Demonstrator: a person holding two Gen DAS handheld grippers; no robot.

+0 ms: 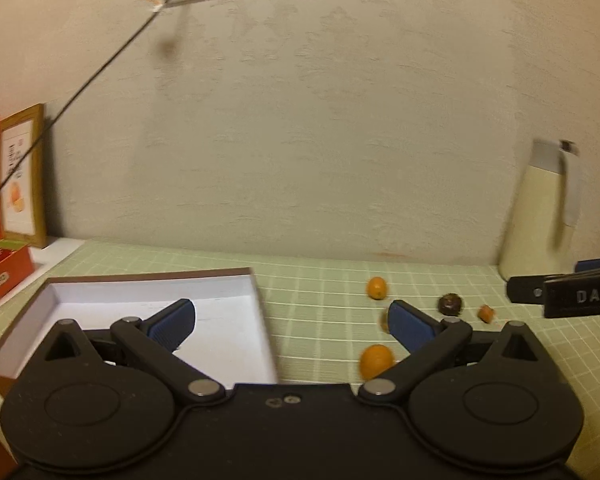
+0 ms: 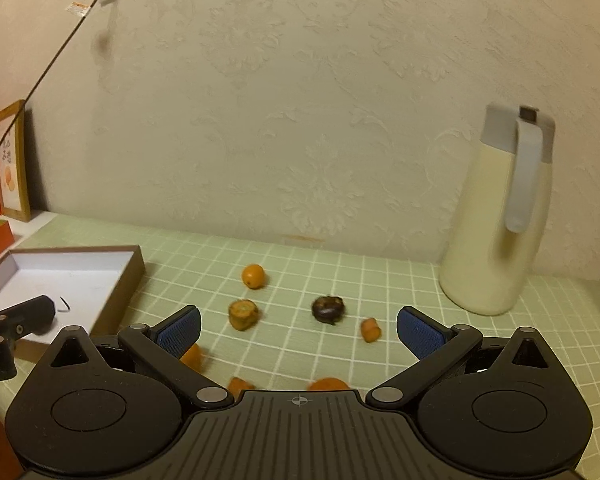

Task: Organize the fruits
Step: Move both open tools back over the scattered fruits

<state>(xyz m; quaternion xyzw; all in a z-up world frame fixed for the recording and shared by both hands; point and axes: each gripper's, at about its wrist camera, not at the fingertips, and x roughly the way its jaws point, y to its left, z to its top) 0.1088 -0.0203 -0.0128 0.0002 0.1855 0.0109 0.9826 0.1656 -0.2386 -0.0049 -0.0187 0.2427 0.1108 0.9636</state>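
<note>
Left gripper (image 1: pixel 292 322): jaws spread wide, empty, over the box's right edge.
Right gripper (image 2: pixel 299 330): jaws spread, empty, above the scattered fruit.
Box (image 2: pixel 134 268): open, at the table's left.
Fruit: kumquat (image 2: pixel 253 276), dark round fruit (image 2: pixel 327 309), orange pieces (image 2: pixel 370 329) loose on the checked tablecloth (image 2: pixel 380 280).
Jug (image 2: pixel 500 220): upright, far right.

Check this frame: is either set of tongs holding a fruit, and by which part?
Nothing is held. The left tongs and right tongs are both open and empty; the fruits lie loose on the green cloth.
</note>
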